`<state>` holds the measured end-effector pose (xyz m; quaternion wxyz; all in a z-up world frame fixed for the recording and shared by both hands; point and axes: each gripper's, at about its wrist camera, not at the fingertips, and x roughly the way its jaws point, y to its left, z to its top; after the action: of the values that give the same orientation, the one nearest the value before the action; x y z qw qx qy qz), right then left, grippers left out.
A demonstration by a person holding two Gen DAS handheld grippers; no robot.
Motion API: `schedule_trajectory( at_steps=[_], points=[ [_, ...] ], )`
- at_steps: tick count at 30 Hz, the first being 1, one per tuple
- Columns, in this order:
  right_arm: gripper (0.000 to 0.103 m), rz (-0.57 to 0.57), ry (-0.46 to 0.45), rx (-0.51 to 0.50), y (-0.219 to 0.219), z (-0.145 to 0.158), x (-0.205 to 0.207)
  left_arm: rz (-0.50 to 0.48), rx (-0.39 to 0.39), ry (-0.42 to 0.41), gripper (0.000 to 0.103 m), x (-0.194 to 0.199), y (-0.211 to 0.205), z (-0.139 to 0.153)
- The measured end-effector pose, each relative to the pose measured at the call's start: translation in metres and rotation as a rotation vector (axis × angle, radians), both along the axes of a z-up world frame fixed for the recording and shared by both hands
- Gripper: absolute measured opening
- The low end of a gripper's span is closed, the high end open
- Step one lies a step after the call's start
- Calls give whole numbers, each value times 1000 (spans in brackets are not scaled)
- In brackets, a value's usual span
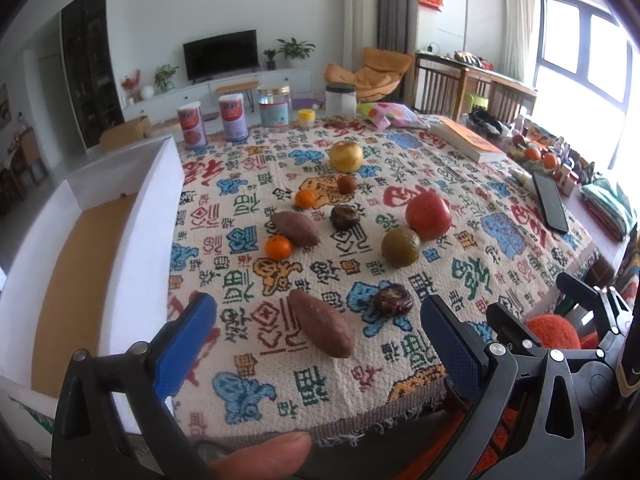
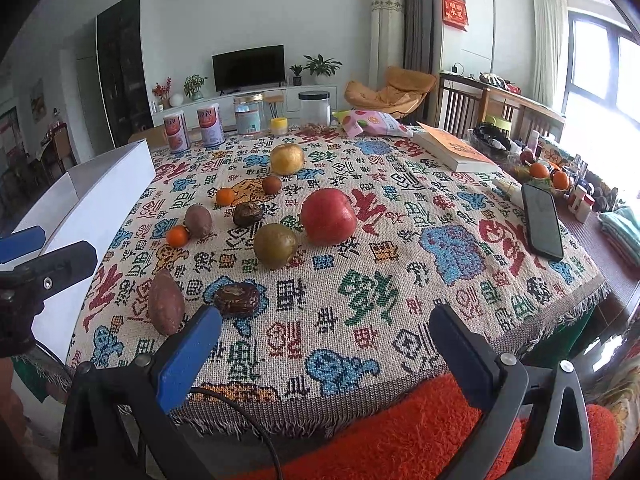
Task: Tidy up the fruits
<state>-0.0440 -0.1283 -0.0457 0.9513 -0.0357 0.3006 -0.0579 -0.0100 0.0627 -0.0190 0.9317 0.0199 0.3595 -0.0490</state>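
Fruit spread loose on the patterned tablecloth (image 2: 360,320), nothing in the box yet. Left gripper (image 1: 316,344) hovers at the near table edge, fingers wide apart, empty. Right gripper (image 2: 324,344) same: fingers spread, holding nothing, low over the near edge above an orange fuzzy surface (image 2: 400,432).

Layout from the left wrist view:
- near sweet potato (image 1: 320,328) lies just ahead, between the left fingers' line of sight
- dark wrinkled fruit (image 1: 393,300) just right of it
- green-brown round fruit (image 1: 401,247) touching or nearly touching the red apple (image 1: 428,216)
- far sweet potato (image 1: 295,228) with a small orange (image 1: 278,247) against its near end
- second dark wrinkled fruit (image 1: 345,216) mid-table, another small orange (image 1: 305,198) and a small brown fruit (image 1: 346,185) behind it
- yellow apple (image 1: 346,156) farthest back

White cardboard box (image 1: 132,216), open top, sits just beside the table's left edge. Phone (image 2: 542,226) and book (image 2: 456,150) lie on the right side, well apart from the fruit. Cans and jars (image 1: 230,118) line the far edge.
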Motion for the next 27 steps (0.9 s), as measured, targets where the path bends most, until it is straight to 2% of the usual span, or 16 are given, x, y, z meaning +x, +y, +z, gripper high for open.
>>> schedule_trajectory(
  at_steps=[7,14,27],
  points=[
    [103,-21,-36,9,-7,3,1,0,-3,22,102,4,-1,-10],
    [103,-24,-7,21,-11,-5,7,-4,5,40,102,7,-5,-16],
    [103,-13,-19,11,-10,-5,4,-16,17,58,102,9,-11,-21]
  ],
)
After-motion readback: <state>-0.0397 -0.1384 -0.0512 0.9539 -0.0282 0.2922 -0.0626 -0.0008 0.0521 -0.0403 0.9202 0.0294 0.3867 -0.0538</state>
